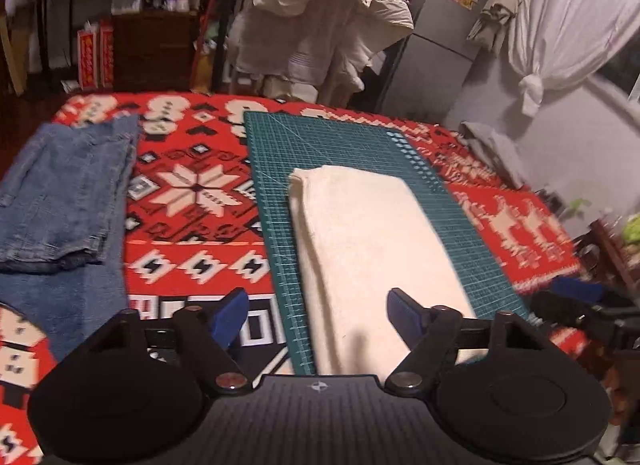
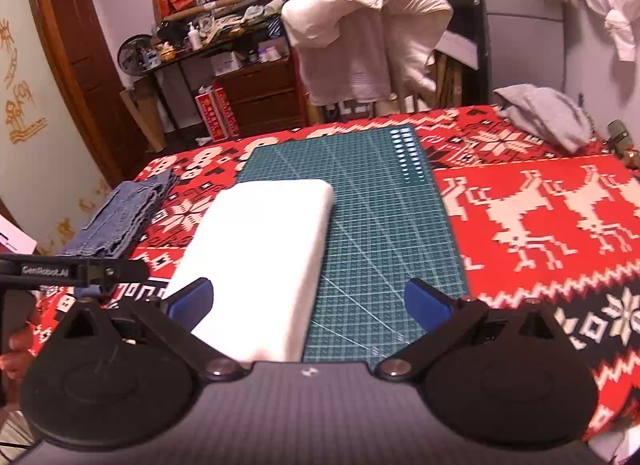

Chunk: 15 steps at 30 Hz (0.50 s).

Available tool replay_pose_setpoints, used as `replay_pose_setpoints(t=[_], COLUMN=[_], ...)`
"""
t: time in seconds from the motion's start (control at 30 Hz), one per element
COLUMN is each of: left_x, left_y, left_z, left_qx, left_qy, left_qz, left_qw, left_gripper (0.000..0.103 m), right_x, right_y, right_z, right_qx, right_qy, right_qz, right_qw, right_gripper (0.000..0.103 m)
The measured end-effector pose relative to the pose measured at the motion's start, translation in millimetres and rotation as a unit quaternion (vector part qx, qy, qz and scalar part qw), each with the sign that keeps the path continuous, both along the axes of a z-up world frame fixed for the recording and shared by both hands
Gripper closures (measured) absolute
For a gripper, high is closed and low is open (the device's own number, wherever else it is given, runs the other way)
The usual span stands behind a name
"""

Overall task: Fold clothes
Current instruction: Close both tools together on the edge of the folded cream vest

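item: cream folded garment (image 1: 372, 249), long rectangle, lying flat on the green cutting mat (image 1: 360, 145); mat lies on a red patterned blanket (image 1: 192, 193) with snowflake and reindeer motifs.
left gripper (image 1: 318, 313): fingers spread wide, empty, hovering over the near end of the garment.
right gripper (image 2: 308, 305): fingers spread wide, empty, above the garment's near right edge and the mat.
surroundings: folded blue jeans (image 1: 60, 197) on the blanket, left of the mat, apart from it; crumpled grey garment (image 2: 548, 117) at the far right corner of the blanket; pale clothes heaped over a stand (image 2: 368, 37) beyond the far edge; grey fridge (image 1: 444, 25) with stickers; dark shelf unit (image 2: 240, 25) crowded with bottles and bags; knotted white curtain (image 1: 560, 25).
obstructions: none between either gripper and the garment.
writing: "genrobot.ai" on the other gripper's body (image 2: 44, 270), right wrist view; large white blanket lettering near the mat's left edge, not legible.
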<state>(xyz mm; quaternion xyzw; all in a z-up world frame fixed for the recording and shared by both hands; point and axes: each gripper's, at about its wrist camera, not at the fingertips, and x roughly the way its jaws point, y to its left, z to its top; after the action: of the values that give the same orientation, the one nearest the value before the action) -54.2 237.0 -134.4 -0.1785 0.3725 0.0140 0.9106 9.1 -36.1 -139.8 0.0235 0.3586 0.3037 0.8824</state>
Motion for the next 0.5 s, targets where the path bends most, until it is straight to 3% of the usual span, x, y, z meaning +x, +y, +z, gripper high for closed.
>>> replay_pose_setpoints(t=[0.23,0.37,0.5], left_x=[28.6,42.1,51.9], left_y=[28.4,32.5,38.1], left_z=[-11.8,-22.0,-31.0], left_qx=[-0.113,-0.134,-0.158], left_qy=[0.006,0.018,0.026], left_qz=[0.010,0.010,0.006], left_qw=[0.9935,0.9908,0.9871], left_gripper=[0.039,0.041,0.050], right_x=[41.1,63.7,82.8], right_y=[10.0,20.9,23.5], right_z=[-4.3,-13.9,-25.9], right_qx=[0.041,0.051,0.072], right_qy=[0.066,0.095,0.129], right_qz=[-0.043,-0.054,-0.062], right_qw=[0.996,0.993,0.987], right_gripper=[0.001,0.001,0.008])
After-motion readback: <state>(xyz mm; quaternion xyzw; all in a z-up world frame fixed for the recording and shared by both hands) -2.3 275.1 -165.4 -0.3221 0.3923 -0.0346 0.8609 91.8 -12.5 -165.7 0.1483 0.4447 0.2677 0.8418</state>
